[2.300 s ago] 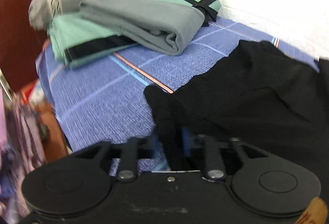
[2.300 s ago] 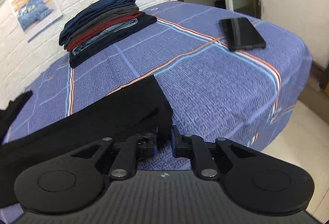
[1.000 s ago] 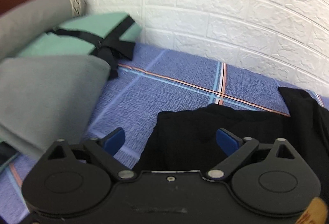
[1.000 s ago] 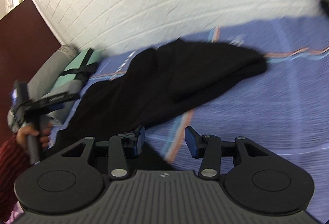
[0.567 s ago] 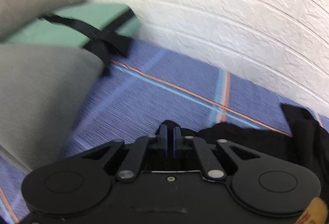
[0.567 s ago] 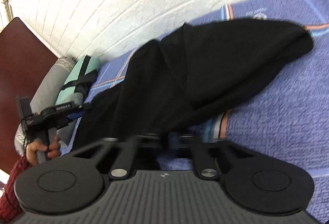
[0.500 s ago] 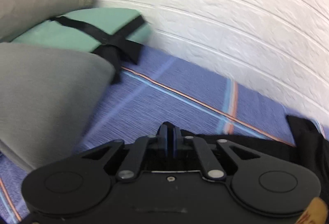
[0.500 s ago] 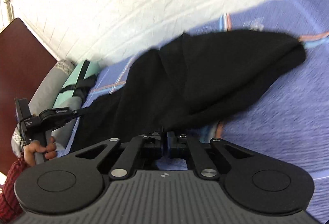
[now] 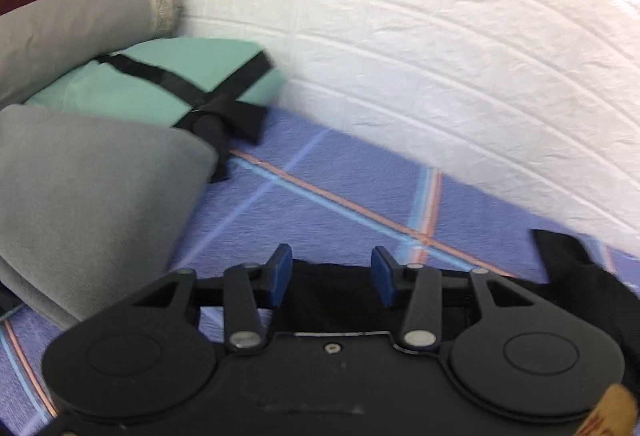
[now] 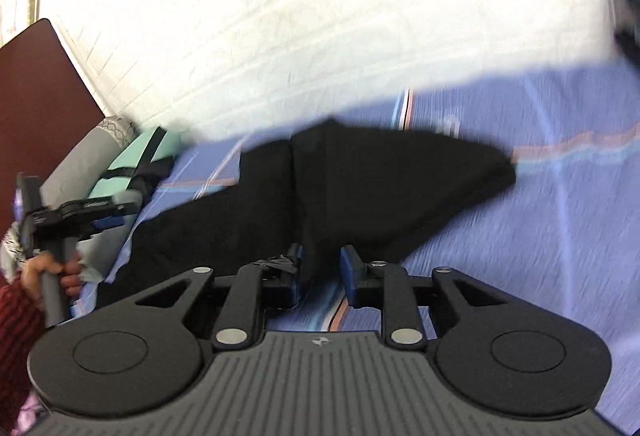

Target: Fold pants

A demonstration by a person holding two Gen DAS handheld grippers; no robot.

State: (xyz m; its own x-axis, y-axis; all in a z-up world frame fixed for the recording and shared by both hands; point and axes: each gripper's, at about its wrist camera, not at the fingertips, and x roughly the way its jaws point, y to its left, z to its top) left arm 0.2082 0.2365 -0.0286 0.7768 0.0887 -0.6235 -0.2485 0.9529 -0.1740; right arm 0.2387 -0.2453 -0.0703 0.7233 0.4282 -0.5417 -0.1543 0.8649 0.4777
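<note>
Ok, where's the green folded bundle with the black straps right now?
In the left wrist view, the green strapped bundle sits upper left against the white brick wall, between the grey bolster behind it and the folded grey blanket in front.

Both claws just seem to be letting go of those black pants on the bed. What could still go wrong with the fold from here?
The left claw and right claw have just been opening, with the black pants between their pads. Fabric might snag and lift as they withdraw. The pants lie skewed, so the fold may be uneven. The grey folded blanket is close and could be bumped.
</note>
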